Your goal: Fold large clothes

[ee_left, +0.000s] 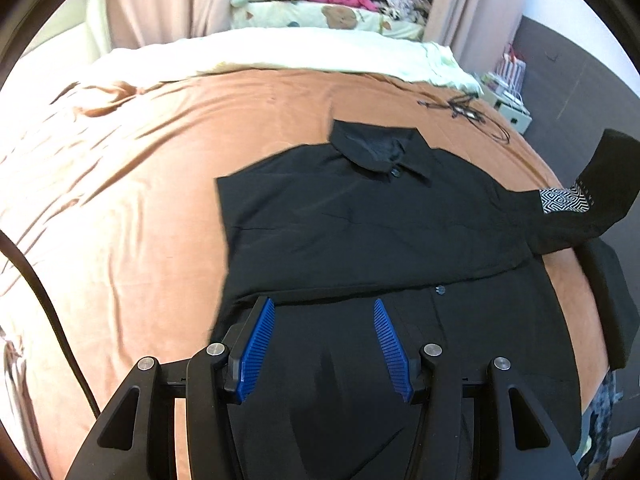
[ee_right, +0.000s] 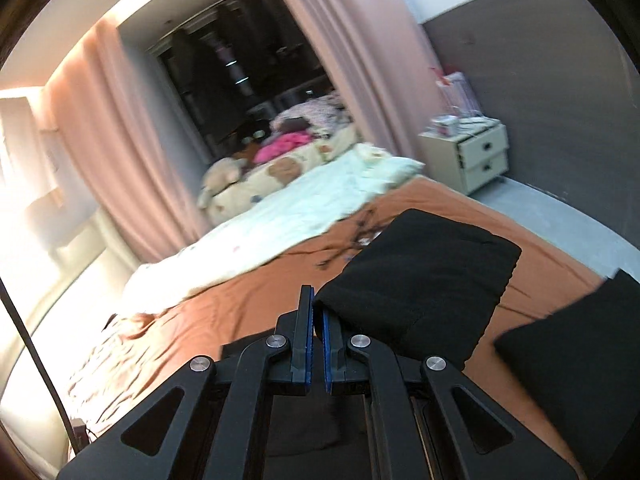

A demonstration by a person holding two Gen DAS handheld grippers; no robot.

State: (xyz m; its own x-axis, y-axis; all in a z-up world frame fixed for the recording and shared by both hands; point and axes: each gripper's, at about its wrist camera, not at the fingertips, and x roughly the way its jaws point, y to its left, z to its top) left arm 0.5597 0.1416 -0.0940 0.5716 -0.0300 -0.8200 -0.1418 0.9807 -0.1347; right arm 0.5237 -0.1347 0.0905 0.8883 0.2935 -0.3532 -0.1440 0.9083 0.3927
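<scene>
- Lying buttoned-side up on an orange-brown bed, a black shirt is partway through folding: its left edge runs in a straight vertical line, which suggests that side is already turned in, and the collar sits flat at the far end.
- Hovering over the near hem, the left tool stands released, its blue pads apart with only flat cloth beneath them and nothing gripped.
- At centre, a horizontal fold line crosses the shirt just beyond the pads, with a small button beside it.
- To the right, the sleeve with its patterned patch rises off the bed toward the frame's edge, not yet laid across the body.
- In the right wrist view, the right tool is clenched on black cloth, a bunched fold of sleeve held up above the bed.
- Judged from this, the right sleeve still has to be brought in over the body, and the final lengthwise folds remain.
- Beyond lie a pale quilt and a white nightstand.
</scene>
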